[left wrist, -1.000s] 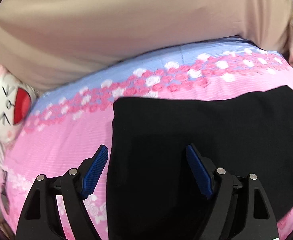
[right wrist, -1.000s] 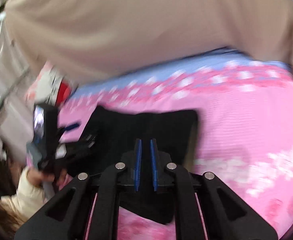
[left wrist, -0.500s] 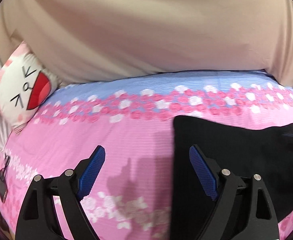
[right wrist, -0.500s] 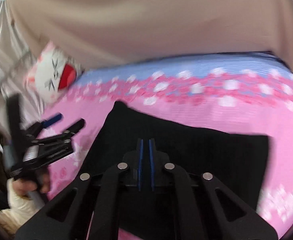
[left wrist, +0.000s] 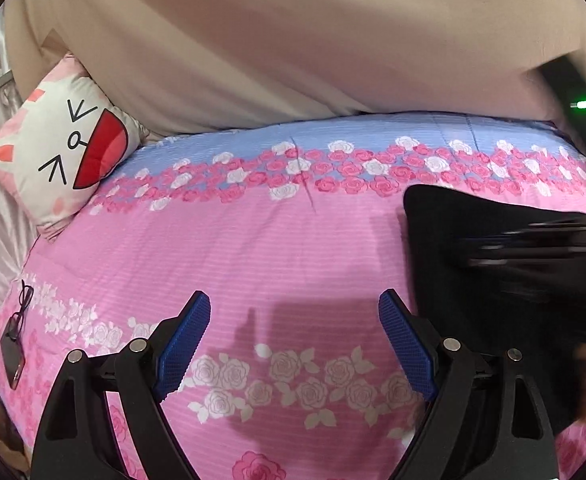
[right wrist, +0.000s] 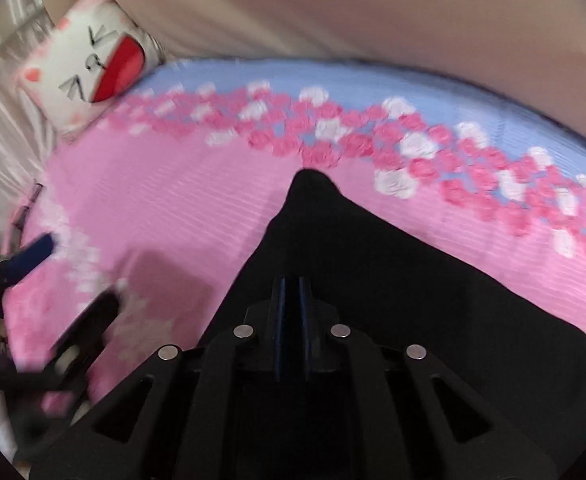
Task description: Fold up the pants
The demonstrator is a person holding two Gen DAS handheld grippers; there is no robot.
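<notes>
Pink rose-printed bedding (left wrist: 277, 248) spreads under both my tools, with a blue band along its far side and a beige wall behind. My left gripper (left wrist: 295, 344) hangs wide open over bare bedspread, blue pads well apart and nothing between them. My right gripper (right wrist: 291, 320) has its pads drawn nearly together over black cloth; the view is blurred, and whether a fold is actually pinched there I cannot tell.

The pants (right wrist: 373, 280) lie on the bed beneath my right tool, just right of my left one, their near-left edge running beside the left tool's right pad. They look soft, light and limp, so I judge they will sag and slide on themselves rather than hold a crease. I would take them at a corner or along a folded edge, gripping all layers together.

Outward to the left, a cat-face cushion (left wrist: 57, 160) leans at the head of the bed, well apart from the work. Glasses (left wrist: 23, 312) and a dark phone-like slab (left wrist: 11, 360) rest near the left edge of the bedding. None of these blocks a fold toward the middle.
</notes>
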